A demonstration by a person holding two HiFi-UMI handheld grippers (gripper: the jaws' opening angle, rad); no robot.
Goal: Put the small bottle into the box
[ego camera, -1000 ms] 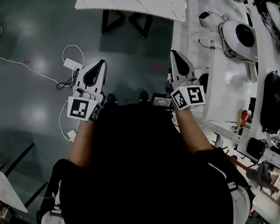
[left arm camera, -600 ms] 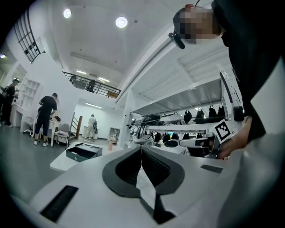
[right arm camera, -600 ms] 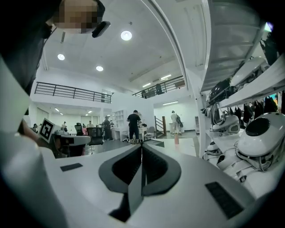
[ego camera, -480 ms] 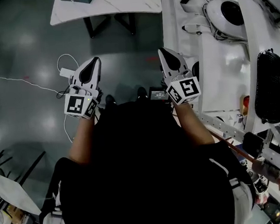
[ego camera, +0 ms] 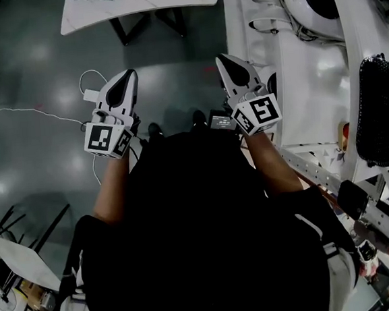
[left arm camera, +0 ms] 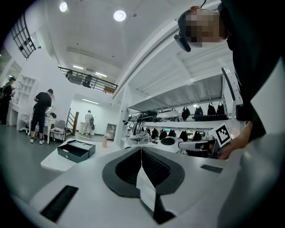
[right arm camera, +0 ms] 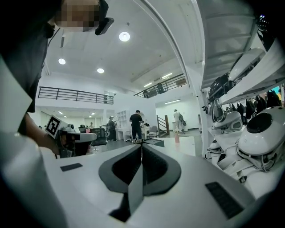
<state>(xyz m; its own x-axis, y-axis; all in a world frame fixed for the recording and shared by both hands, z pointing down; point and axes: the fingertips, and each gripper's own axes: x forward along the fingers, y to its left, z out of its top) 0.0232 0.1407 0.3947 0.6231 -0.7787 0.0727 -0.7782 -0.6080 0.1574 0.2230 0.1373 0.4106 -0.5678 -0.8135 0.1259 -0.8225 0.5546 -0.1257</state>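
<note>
The approach is the step in hand; nothing has been grasped yet. Both tools are carried level in front of the person, over bare floor and well apart from the white counter (ego camera: 160, 0) seen at the top of the head view.

The left hand-held gripper (left arm camera: 141, 149) is seen in its own view with the jaws pressed together along a single seam, and nothing is held between them. The right hand-held gripper (right arm camera: 142, 145) is likewise closed tight and empty.

The small bottle (left arm camera: 105, 141) (a pale pinkish upright shape, too small for detail) stands on the counter just beside the box (left arm camera: 76, 150). The box lies open, its dark interior showing. Bottle and box are well ahead of both sets of jaws.

For the next move, the remaining ground to the counter would have to be covered. One pair of jaws would then need to be spread wide enough to pass round the bottle and be closed on its body. A low, level line of entry seems advisable, since an upright bottle could be knocked over by a closed tip.
</note>
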